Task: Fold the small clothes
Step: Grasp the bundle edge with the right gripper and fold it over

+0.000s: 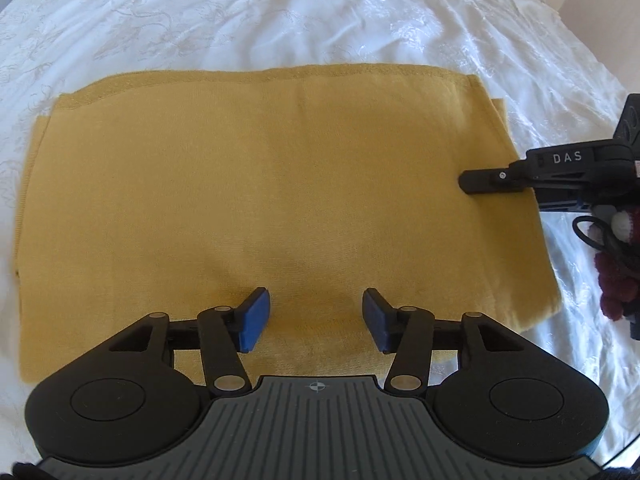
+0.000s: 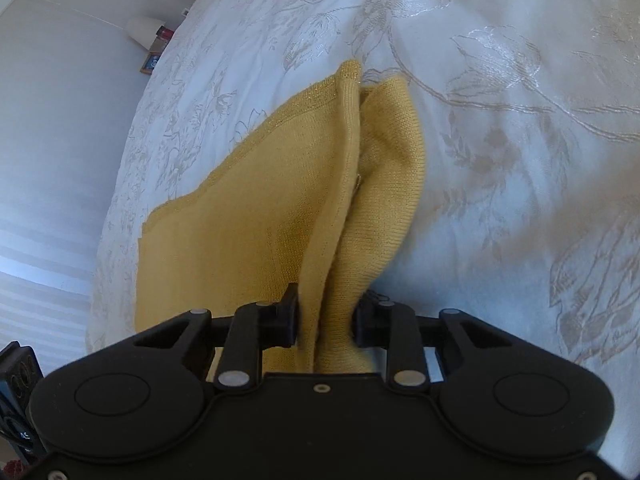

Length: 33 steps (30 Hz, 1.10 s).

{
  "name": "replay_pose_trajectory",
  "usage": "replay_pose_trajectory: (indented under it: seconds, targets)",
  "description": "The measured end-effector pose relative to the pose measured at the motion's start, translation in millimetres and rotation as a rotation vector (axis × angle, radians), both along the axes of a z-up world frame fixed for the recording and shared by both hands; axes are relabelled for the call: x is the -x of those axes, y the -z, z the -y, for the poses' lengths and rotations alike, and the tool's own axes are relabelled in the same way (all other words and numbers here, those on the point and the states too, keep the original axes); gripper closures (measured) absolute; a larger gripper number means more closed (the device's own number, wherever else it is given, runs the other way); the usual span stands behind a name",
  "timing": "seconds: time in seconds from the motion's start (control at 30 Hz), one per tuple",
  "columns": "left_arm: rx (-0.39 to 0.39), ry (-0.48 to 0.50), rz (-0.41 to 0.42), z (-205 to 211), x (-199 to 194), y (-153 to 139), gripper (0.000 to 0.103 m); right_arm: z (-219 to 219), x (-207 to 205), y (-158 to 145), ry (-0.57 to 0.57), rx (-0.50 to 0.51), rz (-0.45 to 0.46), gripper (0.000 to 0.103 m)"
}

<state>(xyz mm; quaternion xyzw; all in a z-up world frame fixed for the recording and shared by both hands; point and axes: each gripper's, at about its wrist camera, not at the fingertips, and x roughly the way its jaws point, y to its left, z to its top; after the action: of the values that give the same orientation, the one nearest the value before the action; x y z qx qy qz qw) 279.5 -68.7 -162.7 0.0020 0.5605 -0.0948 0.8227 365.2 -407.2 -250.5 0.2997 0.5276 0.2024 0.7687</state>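
Covering everything, embroidered white bedspread (image 1: 280, 12)

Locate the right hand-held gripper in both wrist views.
Left wrist view: right hand-held gripper enters from the right edge, shut on the yellow garment's right edge.
Right wrist view: bottom centre, its fingers clamp bunched layers.
Shared landmark: the yellow garment on the white embroidered bedspread.

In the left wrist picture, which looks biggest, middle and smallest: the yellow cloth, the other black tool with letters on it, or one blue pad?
1. Folded mustard-yellow knit cloth, by far.
2. Black right tool marked DAS, though it is partly cut off at the edge.
3. Blue rubber pad of the left tool; it sits near the camera, so this rank is unsure.
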Motion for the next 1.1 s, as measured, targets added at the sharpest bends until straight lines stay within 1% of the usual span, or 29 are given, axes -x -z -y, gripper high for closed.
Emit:
replay_pose_trajectory:
  seconds: [0.07,0.17,0.23,0.33,0.4,0.53,0.63,0.73,0.9,1.0,1.1]
  targets:
    - [-0.003,-0.041,0.005,-15,4,-7,0.052,-7,-1,-6,-0.008,0.038,0.004,0.073]
    - [-0.009,-0.088,-0.003,-35,8,-14,0.049,-18,-1,-18,-0.007,0.119,0.004,0.074]
    - [-0.022,-0.113,0.0,-54,12,-18,0.049,-26,0,-27,0.004,0.161,0.002,0.074]
    - [-0.018,-0.155,0.009,-80,11,-21,0.049,-38,2,-42,0.028,0.195,0.008,0.075]
    - [-0.007,-0.183,0.008,-95,9,-22,0.049,-45,4,-54,0.048,0.194,0.01,0.075]
    - [0.019,-0.236,0.006,-143,7,-28,0.048,-70,3,-80,0.084,0.161,0.024,0.075]
    - [0.051,-0.263,0.009,-171,5,-29,0.048,-100,1,-97,0.077,0.148,0.05,0.076]
    - [0.064,-0.254,0.012,-190,3,-31,0.048,-135,-1,-110,0.05,0.117,0.082,0.076]
    - [0.072,-0.219,0.017,-215,5,-33,0.048,-205,-8,-112,-0.006,0.081,0.096,0.076]
    - [0.085,-0.214,0.011,-229,7,-33,0.048,-243,-12,-104,-0.041,0.075,0.091,0.076]
    - [0.085,-0.212,0.005,-243,9,-31,0.048,-275,-15,-90,-0.069,0.1,0.069,0.076]
